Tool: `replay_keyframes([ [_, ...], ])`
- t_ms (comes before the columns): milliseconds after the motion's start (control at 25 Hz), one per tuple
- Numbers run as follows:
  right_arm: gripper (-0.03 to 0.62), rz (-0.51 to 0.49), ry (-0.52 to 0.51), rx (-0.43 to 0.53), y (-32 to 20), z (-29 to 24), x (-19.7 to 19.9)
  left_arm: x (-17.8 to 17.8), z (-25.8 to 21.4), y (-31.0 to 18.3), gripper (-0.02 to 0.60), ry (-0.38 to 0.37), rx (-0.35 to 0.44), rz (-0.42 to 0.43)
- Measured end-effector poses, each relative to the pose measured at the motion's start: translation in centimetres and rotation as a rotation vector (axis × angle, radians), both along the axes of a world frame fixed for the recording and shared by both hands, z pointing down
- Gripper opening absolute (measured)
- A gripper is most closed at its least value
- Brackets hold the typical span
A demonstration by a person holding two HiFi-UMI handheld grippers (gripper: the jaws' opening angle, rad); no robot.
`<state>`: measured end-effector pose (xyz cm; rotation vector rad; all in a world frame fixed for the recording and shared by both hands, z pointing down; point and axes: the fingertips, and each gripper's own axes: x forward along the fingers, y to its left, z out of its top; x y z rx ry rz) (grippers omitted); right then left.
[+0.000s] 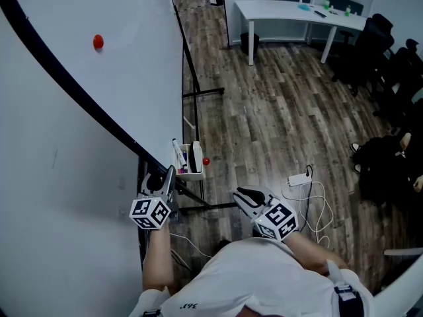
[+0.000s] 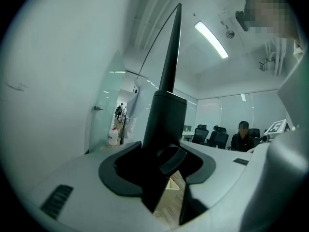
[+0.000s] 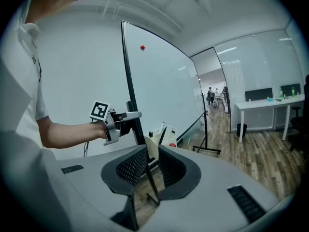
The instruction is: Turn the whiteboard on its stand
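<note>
The big whiteboard (image 1: 79,111) in its black frame fills the left of the head view, with a red magnet (image 1: 98,42) high on it. My left gripper (image 1: 169,177) is at the frame's lower right side, shut on the black side post (image 2: 169,115). A black locking knob (image 2: 171,159) shows between the jaws. The right gripper view shows the same grip (image 3: 126,121) on the post, with the whiteboard (image 3: 164,86) rising behind. My right gripper (image 1: 243,195) hangs apart over the floor, its jaws (image 3: 152,170) almost together and holding nothing.
A white marker tray (image 1: 192,160) hangs on the frame just beyond my left gripper. The stand's black foot bar (image 1: 205,207) runs between the grippers. A power strip with cable (image 1: 301,178) lies to the right. A white desk (image 1: 297,12) and black chairs (image 1: 390,51) stand farther off.
</note>
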<state>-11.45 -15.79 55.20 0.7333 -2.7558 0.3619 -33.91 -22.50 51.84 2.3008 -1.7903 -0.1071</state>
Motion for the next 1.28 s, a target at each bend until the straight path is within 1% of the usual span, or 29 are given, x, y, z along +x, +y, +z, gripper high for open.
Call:
replay_keyframes([
  [240,0.074,0.023,0.003,-0.009,-1.8,-1.6,0.3,-1.4,-1.8,-3.8,0.206,-0.006,-0.005,0.006],
  [400,0.074,0.037,0.003,-0.014,-1.4,-0.6,0.6,-2.0,-0.8,-4.4,0.206,-0.006,-0.002,0.003],
  [560,0.074,0.048,0.0,-0.024,-3.1,-2.6,-0.2,-3.2,-2.9,-6.8,0.206,-0.007,-0.01,0.008],
  [1280,0.074,0.071,-0.001,-0.019,-1.8,-2.8,1.2,-3.3,-3.0,-6.8,0.204,-0.02,0.002,-0.005],
])
